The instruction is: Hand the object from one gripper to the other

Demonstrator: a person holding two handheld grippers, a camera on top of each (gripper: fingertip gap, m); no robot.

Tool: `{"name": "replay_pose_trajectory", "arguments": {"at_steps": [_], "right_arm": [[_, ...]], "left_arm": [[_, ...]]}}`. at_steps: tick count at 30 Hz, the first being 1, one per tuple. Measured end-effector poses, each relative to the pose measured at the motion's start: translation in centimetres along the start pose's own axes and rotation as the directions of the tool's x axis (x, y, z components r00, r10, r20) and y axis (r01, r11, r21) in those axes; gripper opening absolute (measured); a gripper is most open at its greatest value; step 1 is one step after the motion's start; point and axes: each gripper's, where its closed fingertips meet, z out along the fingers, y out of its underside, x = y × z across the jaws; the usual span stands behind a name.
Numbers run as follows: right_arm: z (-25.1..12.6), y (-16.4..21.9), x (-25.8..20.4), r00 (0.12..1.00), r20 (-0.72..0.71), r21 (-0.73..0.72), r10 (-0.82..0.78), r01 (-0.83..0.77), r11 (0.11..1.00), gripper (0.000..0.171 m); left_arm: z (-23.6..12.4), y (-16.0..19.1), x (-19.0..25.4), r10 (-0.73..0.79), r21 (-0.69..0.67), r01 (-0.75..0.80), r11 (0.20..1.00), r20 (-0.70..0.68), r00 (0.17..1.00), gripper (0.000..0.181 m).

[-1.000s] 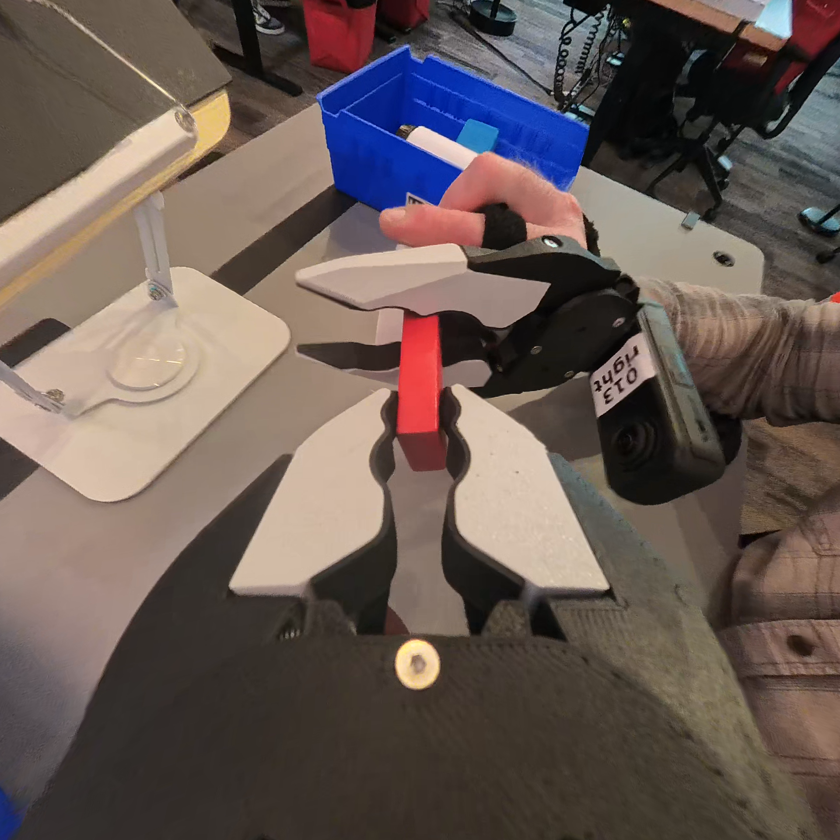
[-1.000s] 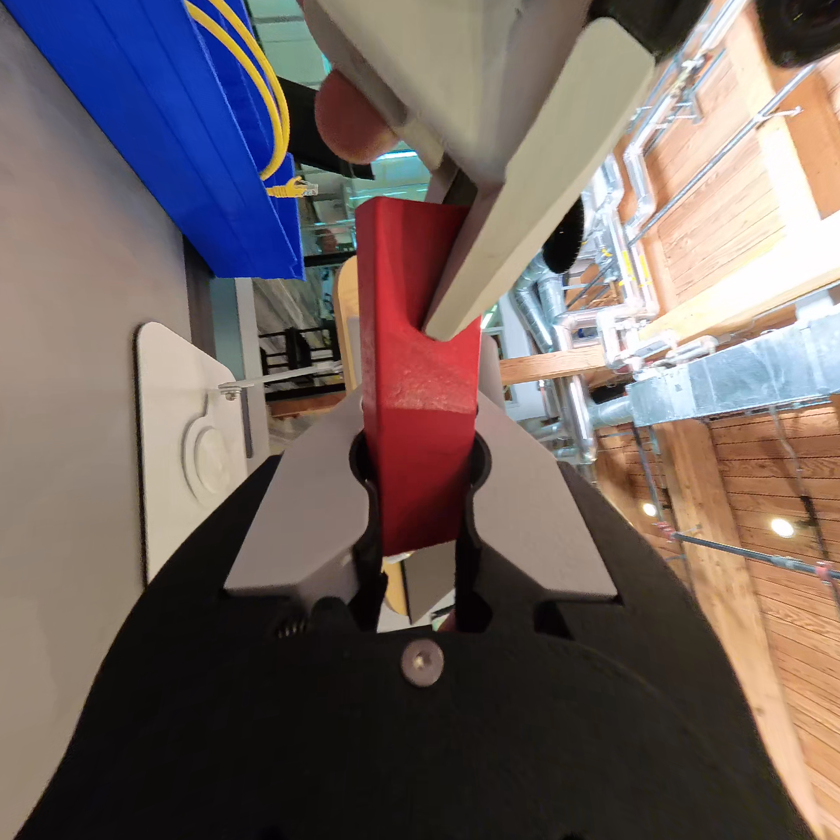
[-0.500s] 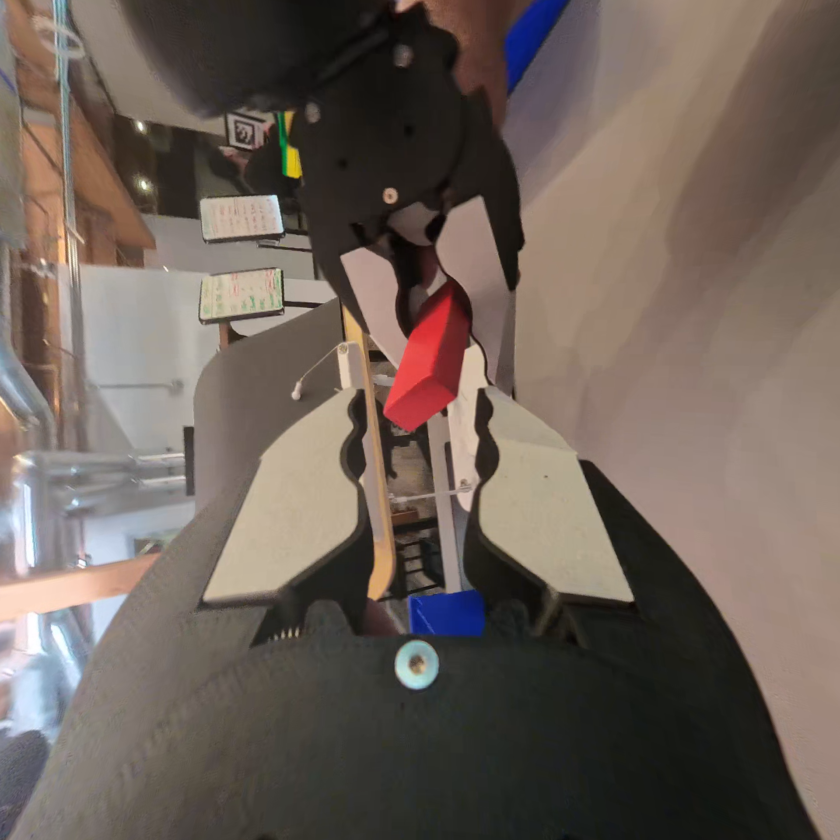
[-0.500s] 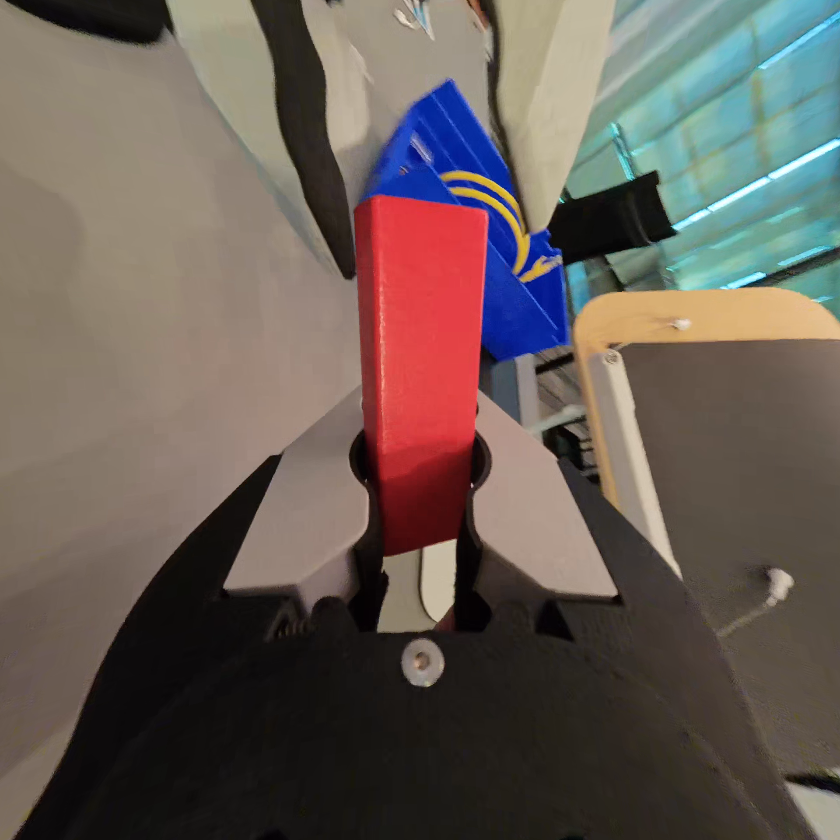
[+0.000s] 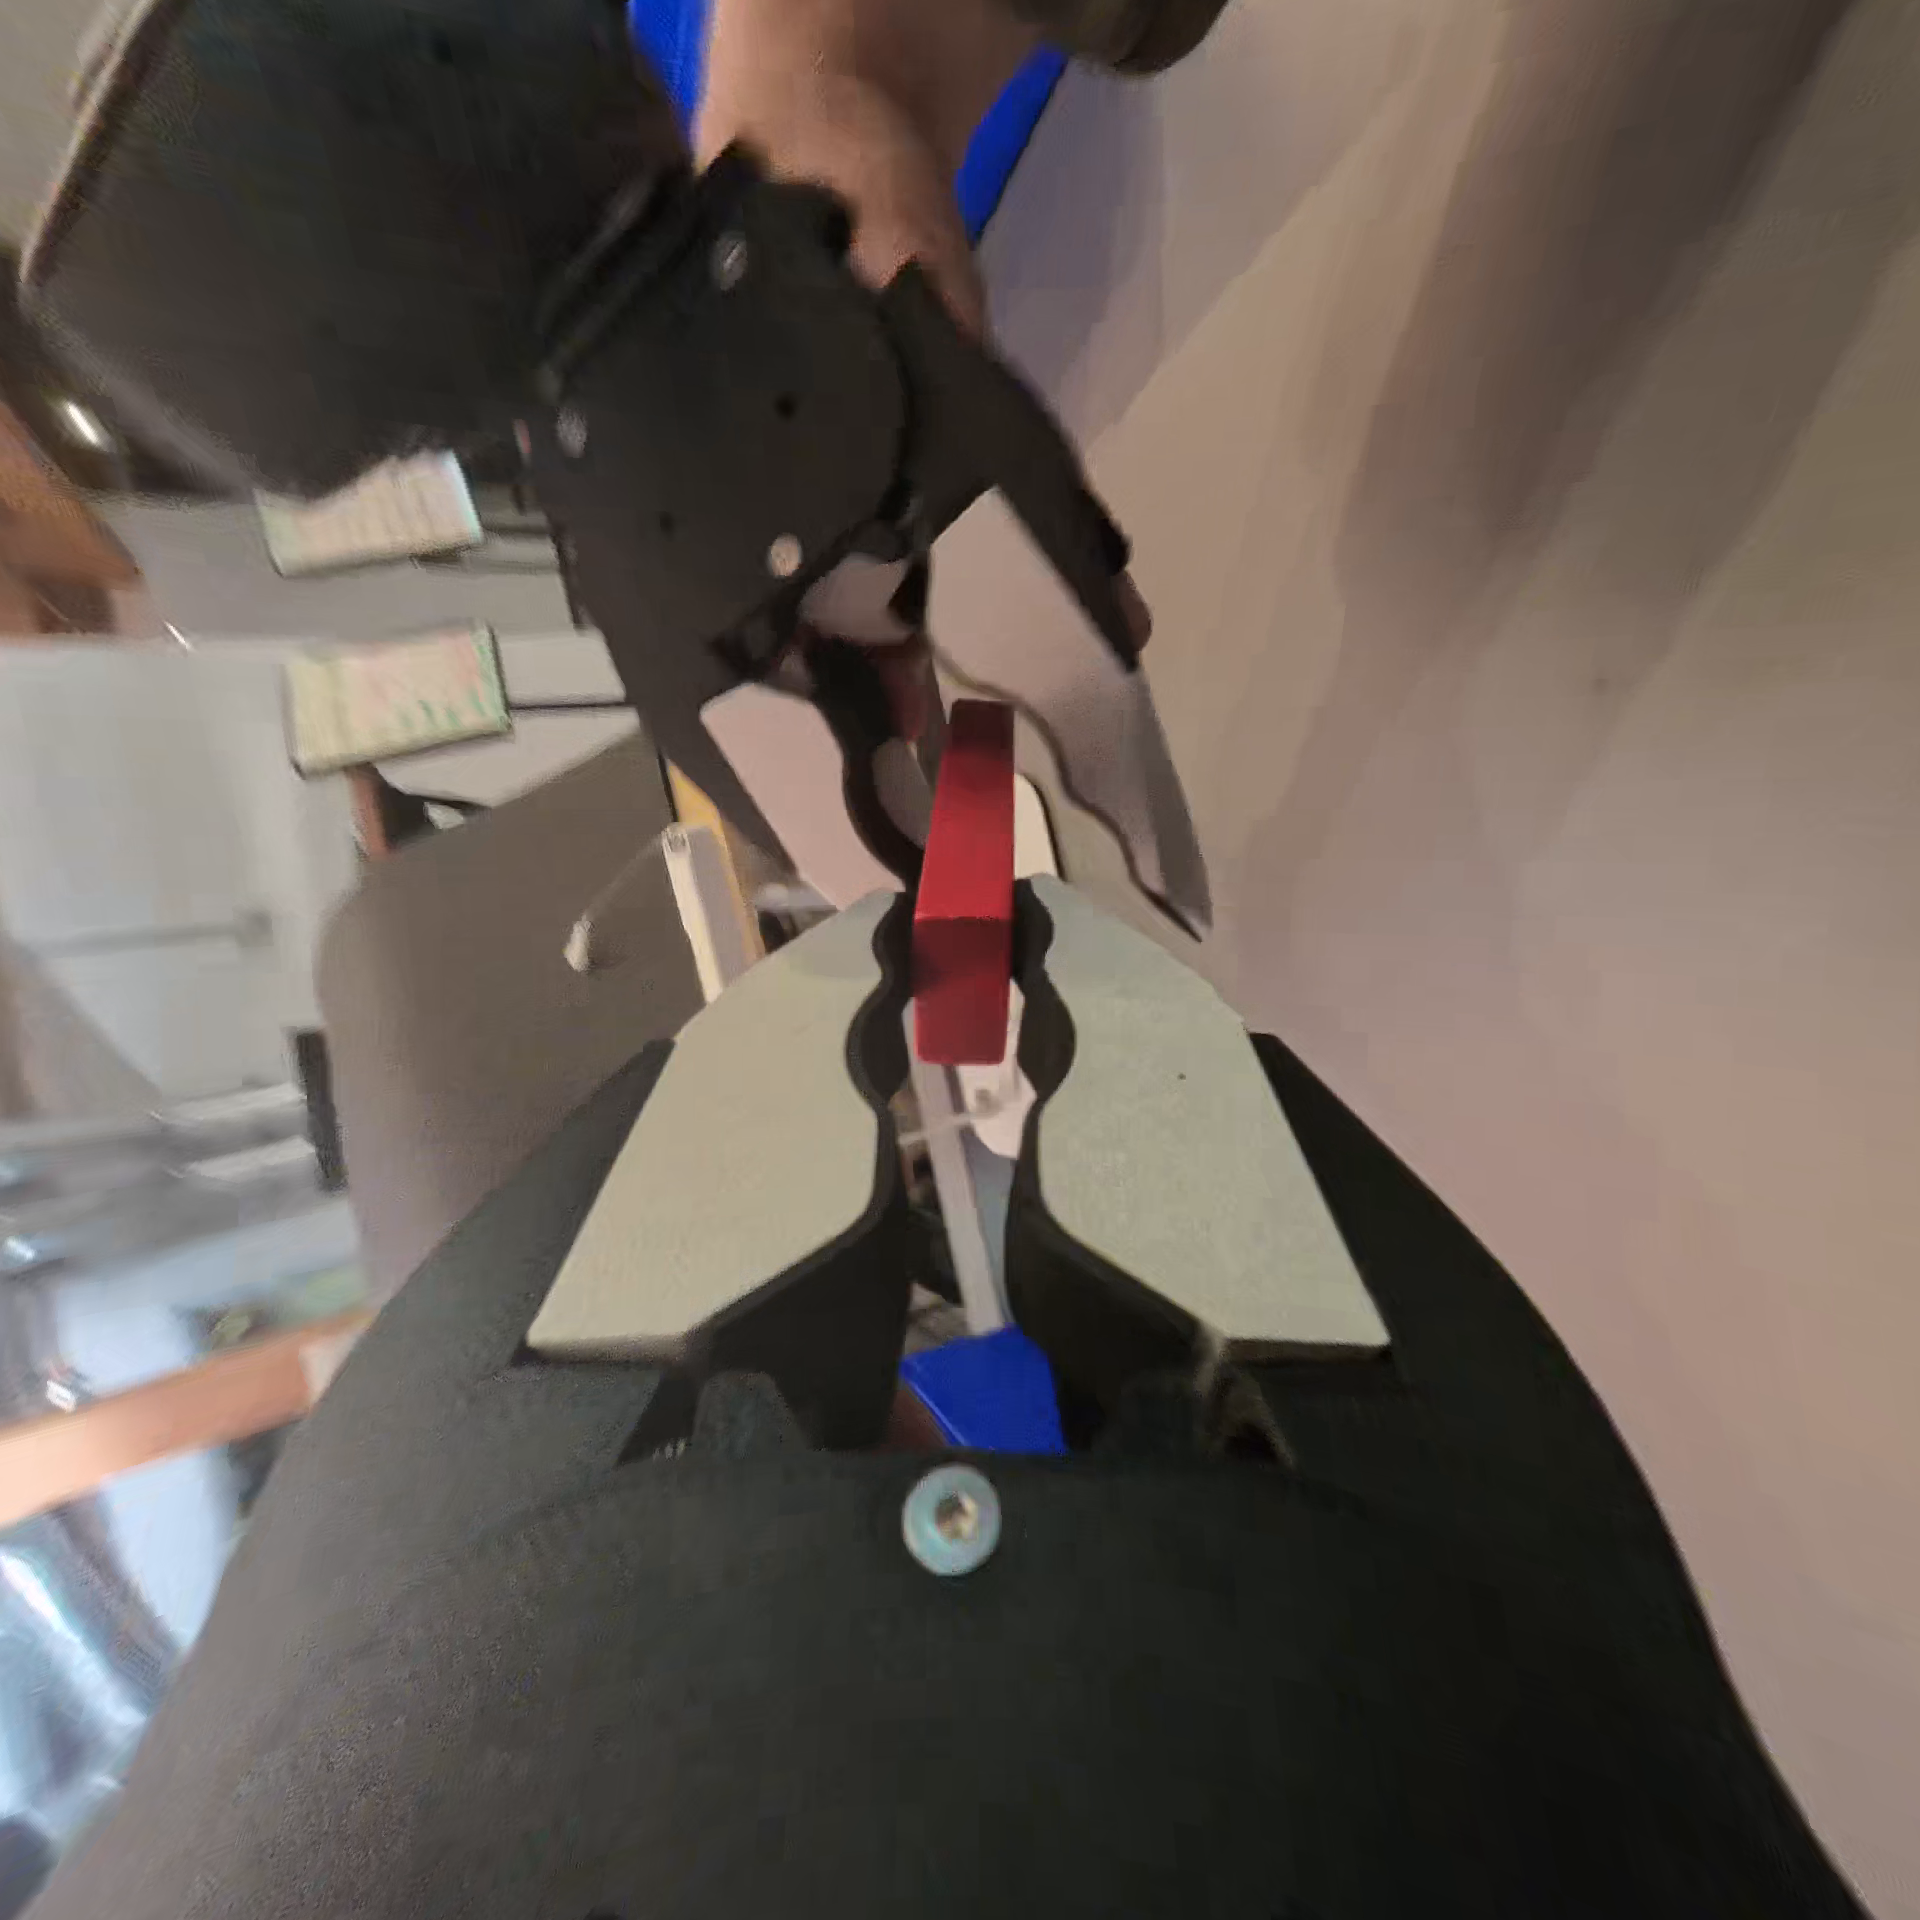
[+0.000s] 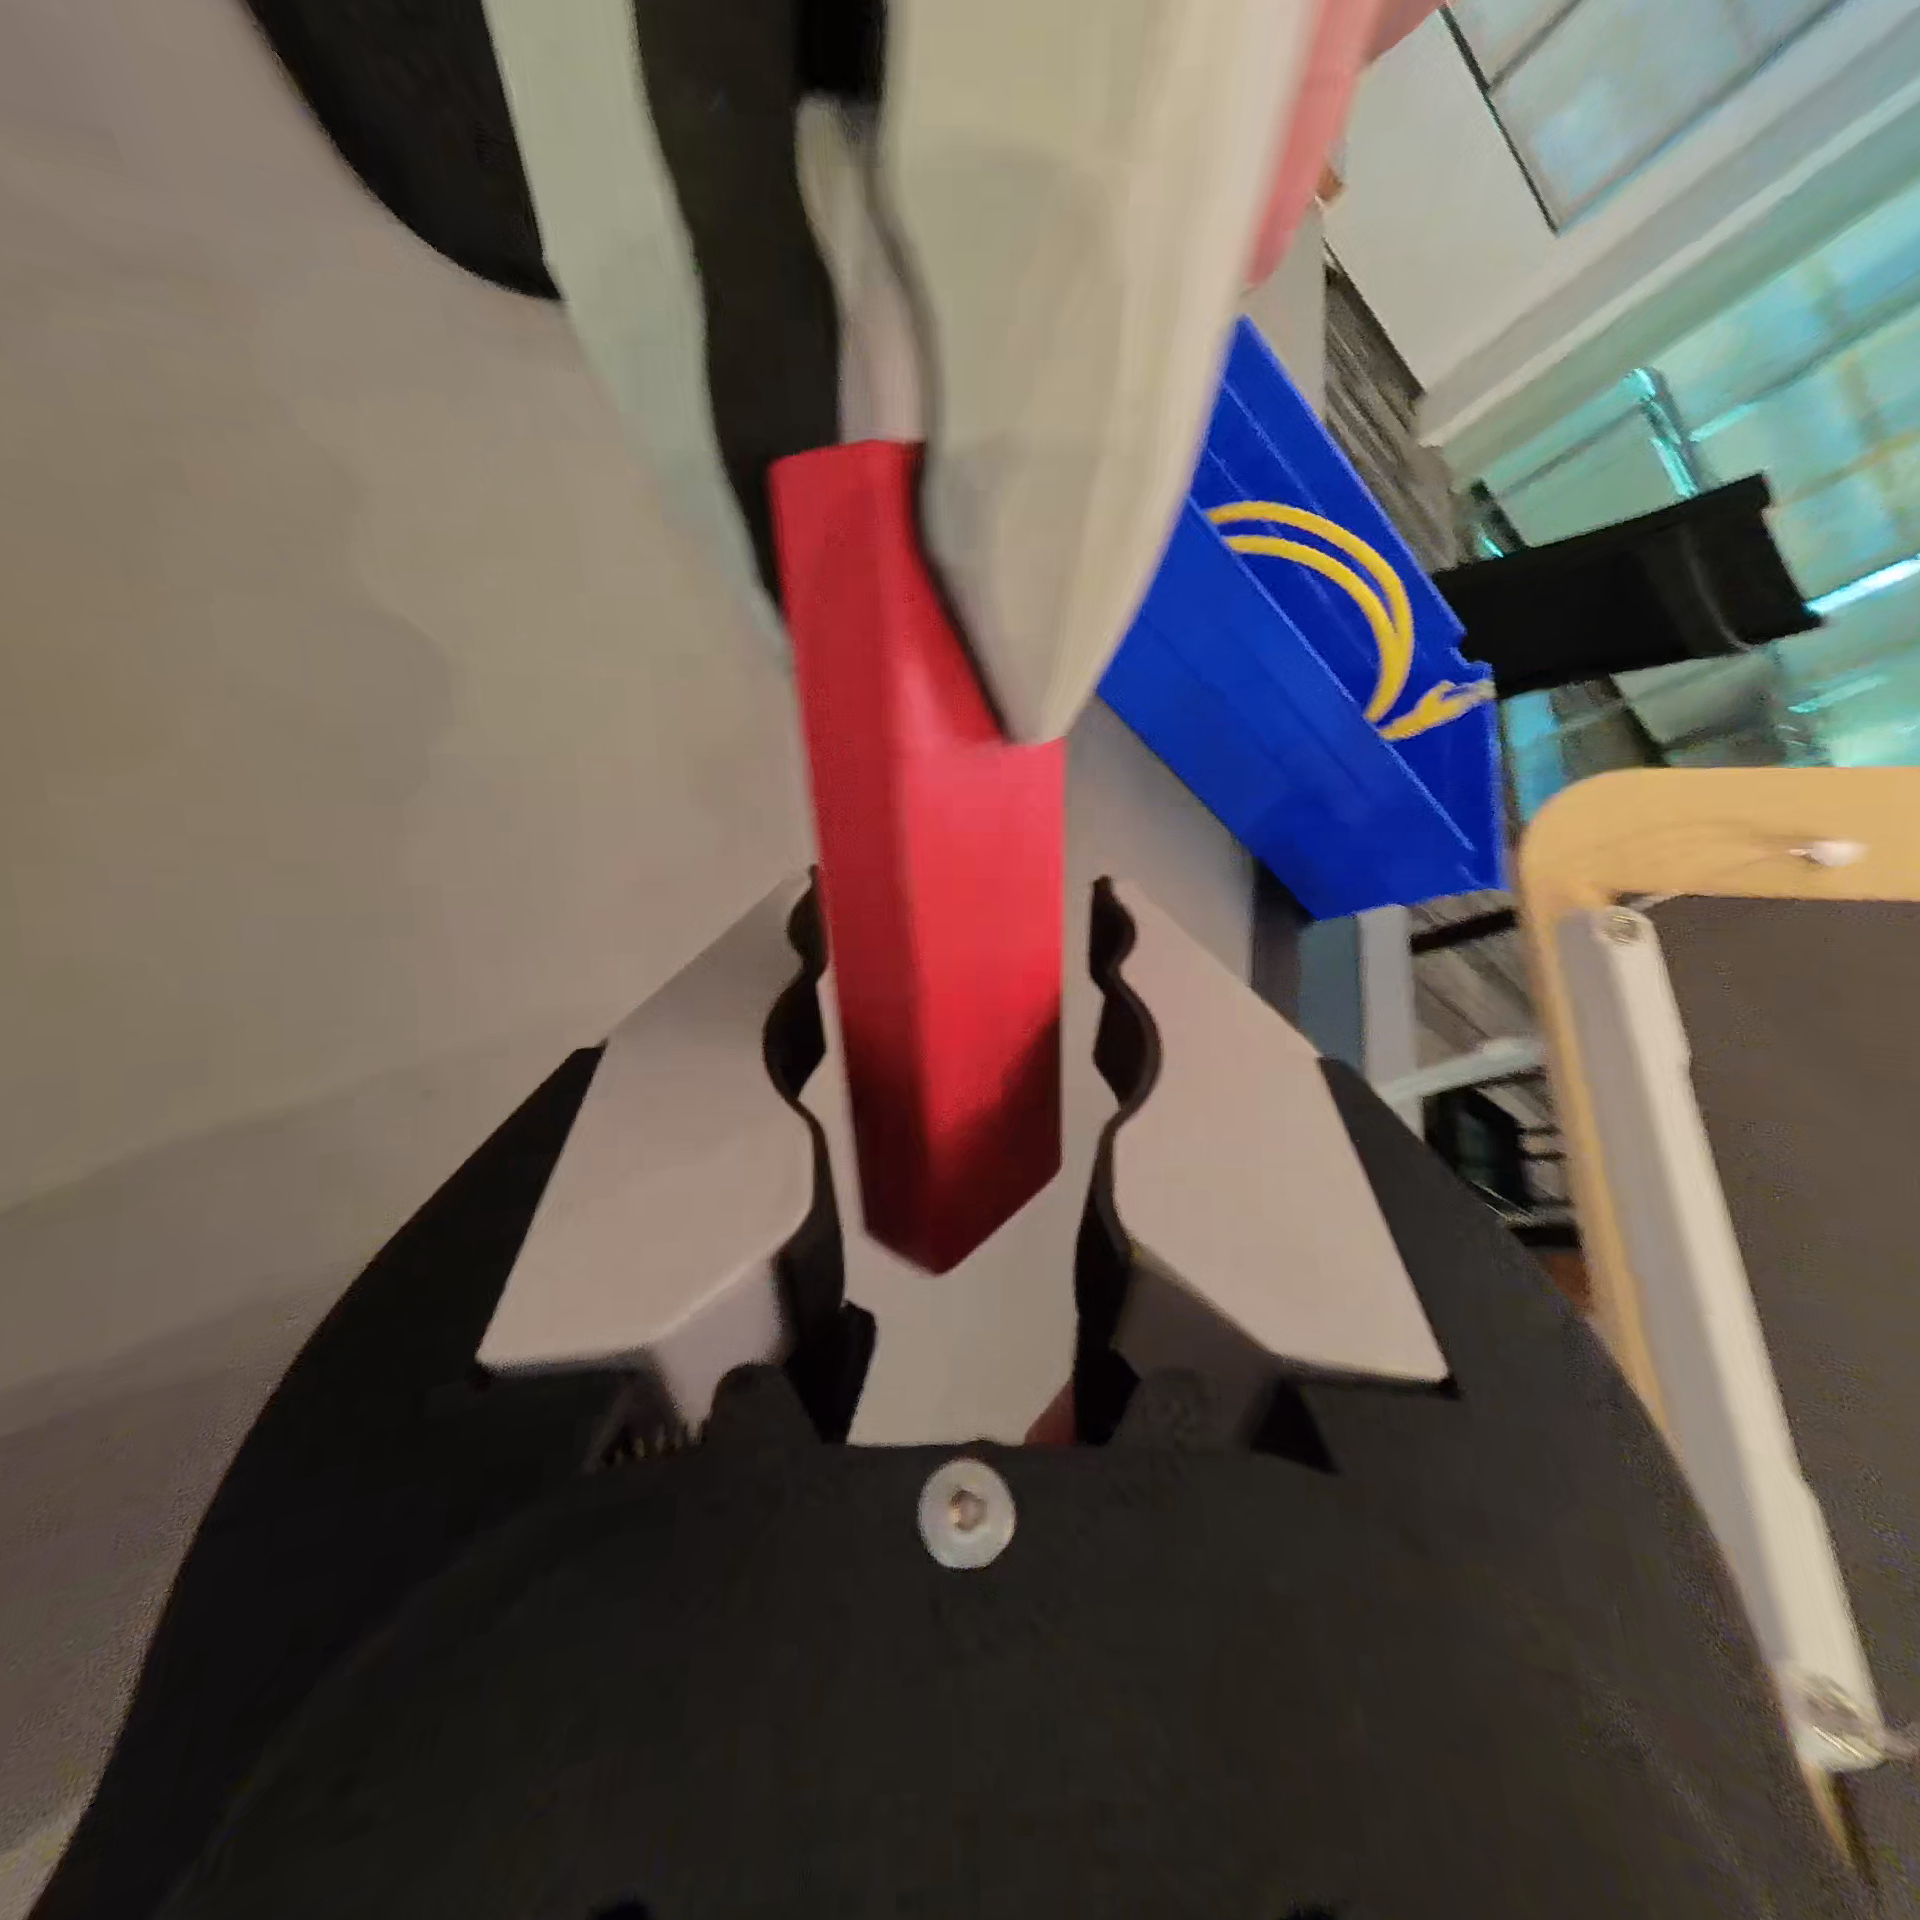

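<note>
The red block [image 5: 961, 904] is clamped between the pads of my left gripper [image 5: 961, 914], which is shut on its near end. My right gripper [image 5: 982, 878] shows beyond it in the left wrist view, held by a hand, its fingers spread wide around the block's far end. In the right wrist view the red block [image 6: 935, 987] stands between the fingers of my right gripper [image 6: 951, 888]. That gripper is open, with a gap showing beside the block. The left gripper [image 6: 894, 644] comes in from the top and pinches the block's far end.
A blue bin [image 6: 1299, 675] with a yellow cable [image 6: 1351, 582] stands on the grey table [image 5: 1507, 727]. A dark board with a wooden edge [image 6: 1714, 1143] on a white stand is close at the right. A person's hand [image 5: 831, 125] holds the right gripper.
Half a second ago the right gripper held the block and the left was open. The left pads have now come together on the block and the right fingers have spread off it.
</note>
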Motion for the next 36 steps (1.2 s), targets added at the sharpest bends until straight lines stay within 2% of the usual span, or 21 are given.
{"name": "replay_pose_trajectory", "arguments": {"at_steps": [1,3,5,6,9,11,14,16,20,22,24,26,31,36], "right_arm": [[-0.1,0.1,1.1,0.997,-0.068,-0.026,-0.036,0.034,0.999,0.056],[-0.8,0.2,3.4,0.968,-0.214,-0.086,-0.128,0.112,0.99,0.054],[-1.6,-0.3,4.8,0.931,-0.309,-0.119,-0.194,0.164,0.979,0.051],[-1.9,-0.5,5.2,0.918,-0.333,-0.134,-0.216,0.18,0.974,0.047],[-2.4,-1.1,6.2,0.865,-0.414,-0.163,-0.285,0.237,0.958,0.044],[-2.8,-1.8,7.0,0.781,-0.491,-0.214,-0.386,0.321,0.922,0.053],[-2.3,-2.4,6.8,0.662,-0.525,-0.313,-0.535,0.434,0.845,0.051],[-2.0,-2.9,6.8,0.572,-0.548,-0.375,-0.61,0.484,0.791,0.051],[-1.9,-4.3,7.0,0.369,-0.6,-0.485,-0.71,0.539,0.689,0.053],[-1.8,-5.0,6.8,0.306,-0.622,-0.502,-0.721,0.551,0.667,0.057],[-1.7,-5.2,6.6,0.274,-0.633,-0.511,-0.724,0.554,0.657,0.054],[-1.6,-5.1,6.5,0.265,-0.63,-0.521,-0.73,0.553,0.65,0.037],[-1.6,-5.4,6.2,0.271,-0.635,-0.512,-0.723,0.553,0.657,0.03],[-2.3,-6.1,6.3,0.278,-0.661,-0.488,-0.697,0.546,0.681,0.024]], "left_arm": [[-0.1,0.7,-0.7,-0.067,-0.027,0.067,0.997,-0.011,0.998,0.017],[-0.1,2.8,-1.2,-0.229,-0.129,0.216,0.968,-0.096,0.969,0.017],[-0.3,4.2,-2.6,-0.366,-0.167,0.345,0.924,-0.121,0.923,0.017],[-0.5,4.9,-2.2,-0.451,-0.22,0.409,0.886,-0.202,0.869,0.017],[-1.0,5.4,-3.8,-0.621,-0.247,0.57,0.784,-0.281,0.732,0.017],[-1.2,5.8,-4.6,-0.708,-0.297,0.644,0.705,-0.337,0.621,0.017],[-1.4,6.4,-5.7,-0.789,-0.35,0.72,0.599,-0.414,0.454,0.017],[-2.1,6.3,-5.8,-0.808,-0.404,0.742,0.535,-0.501,0.31,0.017],[-2.8,6.7,-5.7,-0.793,-0.486,0.712,0.507,-0.587,0.164,0.017],[-2.9,7.0,-5.7,-0.788,-0.523,0.697,0.491,-0.608,0.099,0.017],[-3.0,7.1,-5.7,-0.767,-0.542,0.684,0.488,-0.64,0.04,0.016],[-3.1,7.2,-5.9,-0.754,-0.559,0.678,0.476,-0.657,-0.012,0.017],[-2.7,7.0,-6.2,-0.728,-0.575,0.688,0.443,-0.679,-0.099,0.017],[-2.7,7.0,-6.8,-0.675,-0.558,0.74,0.375,-0.711,-0.194,0.017]]}}
